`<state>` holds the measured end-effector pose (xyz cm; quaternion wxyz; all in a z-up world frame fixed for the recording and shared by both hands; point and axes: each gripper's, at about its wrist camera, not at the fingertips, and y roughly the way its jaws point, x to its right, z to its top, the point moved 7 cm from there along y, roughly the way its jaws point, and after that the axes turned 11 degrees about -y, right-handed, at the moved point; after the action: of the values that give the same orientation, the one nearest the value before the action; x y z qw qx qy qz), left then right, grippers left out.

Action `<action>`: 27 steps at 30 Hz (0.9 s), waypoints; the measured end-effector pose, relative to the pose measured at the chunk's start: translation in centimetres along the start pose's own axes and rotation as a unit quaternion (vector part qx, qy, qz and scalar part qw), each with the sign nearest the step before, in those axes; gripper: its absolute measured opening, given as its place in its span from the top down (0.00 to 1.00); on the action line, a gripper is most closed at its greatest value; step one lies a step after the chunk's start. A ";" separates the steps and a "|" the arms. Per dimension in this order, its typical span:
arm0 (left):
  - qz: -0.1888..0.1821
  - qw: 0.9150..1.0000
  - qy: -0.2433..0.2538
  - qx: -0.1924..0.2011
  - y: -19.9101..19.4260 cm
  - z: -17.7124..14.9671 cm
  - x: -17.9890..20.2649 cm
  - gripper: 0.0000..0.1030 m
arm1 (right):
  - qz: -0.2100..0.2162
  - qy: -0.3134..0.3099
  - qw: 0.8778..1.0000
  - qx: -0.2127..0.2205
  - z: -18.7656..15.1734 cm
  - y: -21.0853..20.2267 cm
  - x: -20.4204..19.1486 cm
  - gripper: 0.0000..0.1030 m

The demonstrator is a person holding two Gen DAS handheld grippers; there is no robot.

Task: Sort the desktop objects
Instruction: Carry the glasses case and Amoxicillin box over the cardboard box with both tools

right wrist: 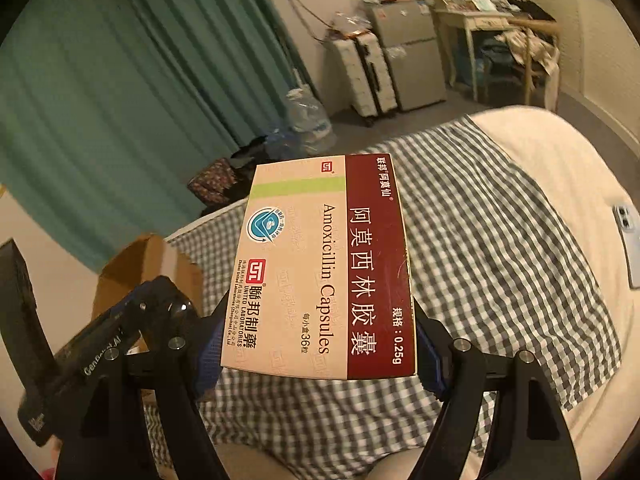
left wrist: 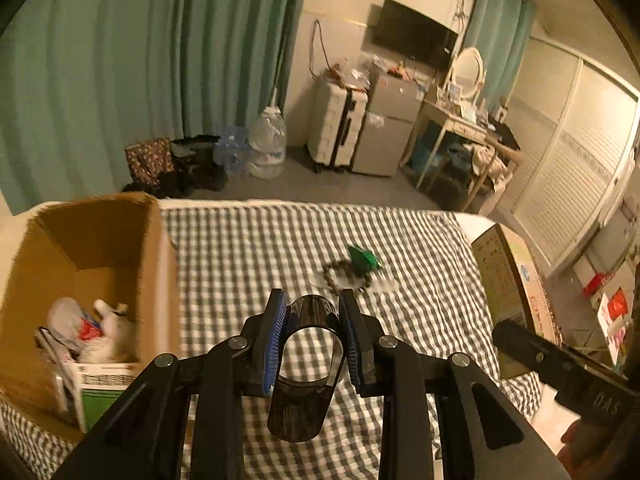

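My left gripper [left wrist: 313, 334] clamps a dark translucent plastic tube [left wrist: 307, 364]; right gripper [right wrist: 320, 344] pinches a maroon-and-cream cardboard Amoxicillin box [right wrist: 324, 268] (both above the checked cloth [left wrist: 248, 256]).

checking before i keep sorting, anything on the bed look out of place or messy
Nothing looks spilled or broken. The one untidy spot is mid-bed on the checked cloth: a green item lies on a dark beaded chain, still unsorted. A phone rests near the bed's right edge. The cardboard box already holds several items.
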<state>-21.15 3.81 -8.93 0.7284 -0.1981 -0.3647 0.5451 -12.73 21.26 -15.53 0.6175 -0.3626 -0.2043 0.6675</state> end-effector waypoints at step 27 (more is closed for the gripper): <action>0.160 0.985 -0.069 -0.001 -2.2 2.9 -23.4 0.14 | 0.098 -0.168 0.979 -0.057 -0.8 6.0 -21.1 0.25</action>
<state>-25.16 -19.13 -12.93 0.6044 -0.2168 -0.3786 0.6666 -16.72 -0.35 -15.53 0.4843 -0.2981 -0.3058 0.7636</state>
